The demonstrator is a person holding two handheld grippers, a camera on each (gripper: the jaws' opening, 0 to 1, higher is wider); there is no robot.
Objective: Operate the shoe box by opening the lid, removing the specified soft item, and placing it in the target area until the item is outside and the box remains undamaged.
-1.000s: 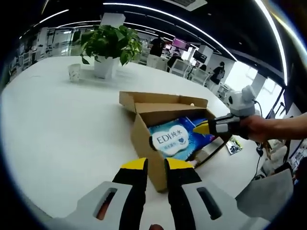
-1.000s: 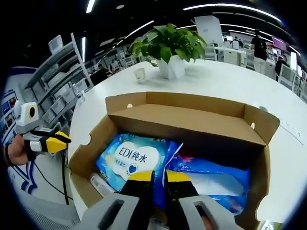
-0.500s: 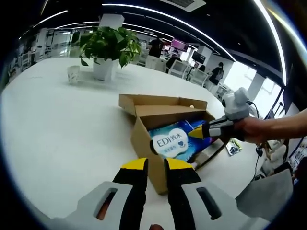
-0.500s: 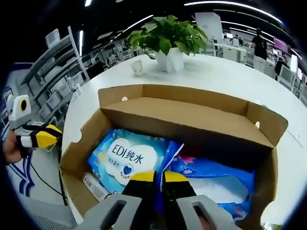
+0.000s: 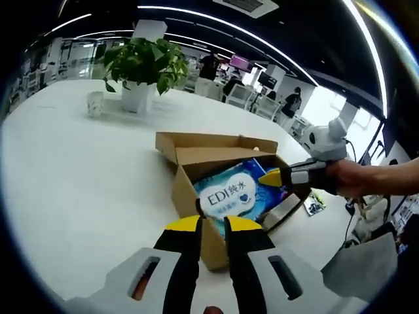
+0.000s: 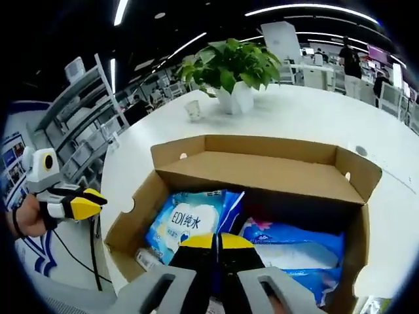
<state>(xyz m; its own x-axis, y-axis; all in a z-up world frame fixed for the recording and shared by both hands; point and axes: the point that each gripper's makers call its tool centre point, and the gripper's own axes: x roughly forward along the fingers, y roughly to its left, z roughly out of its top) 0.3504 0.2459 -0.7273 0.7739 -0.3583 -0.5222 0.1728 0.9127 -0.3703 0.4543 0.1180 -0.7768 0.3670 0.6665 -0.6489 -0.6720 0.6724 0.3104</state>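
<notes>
Shoe box (image 6: pixel 262 167) on white desk (image 5: pixel 78 170), lid already folded back, upright behind the opening. Inside: blue-and-white wipes pack (image 6: pixel 190 222) marked "EDI", lying toward the box's left end in right gripper view, tilted up w/ one edge against a second blue pack (image 6: pixel 294 245) beside it. Small pale item low in the front-left corner, too small to tell what.

Right tool (image 6: pixel 217 239) low over the box front, jaws brought together at the wipes pack's lower right edge. Looks clamped on a fold of the wrapper, but contact itself hidden under the tips, so can't say for sure it has the pack. In left gripper view the same pack (image 5: pixel 226 193) sits raised at the box's near end, right tool (image 5: pixel 270 177) reaching in from the right.

Left tool (image 5: pixel 213 224) jaws near-closed w/ narrow gap, nothing between, hovering just in front of the box's near corner, not touching.

Handling guess: pack soft, light-to-moderate, film wrapper slick and crinkly; will sag and swing if taken by one corner. Better grip: pinch deep over the sealed end seam or a thick fold, not just loose film. Lift straight up, clear of cardboard walls – thin flaps bend easily. Left tool handy to steady the box wall if it drags along.
</notes>
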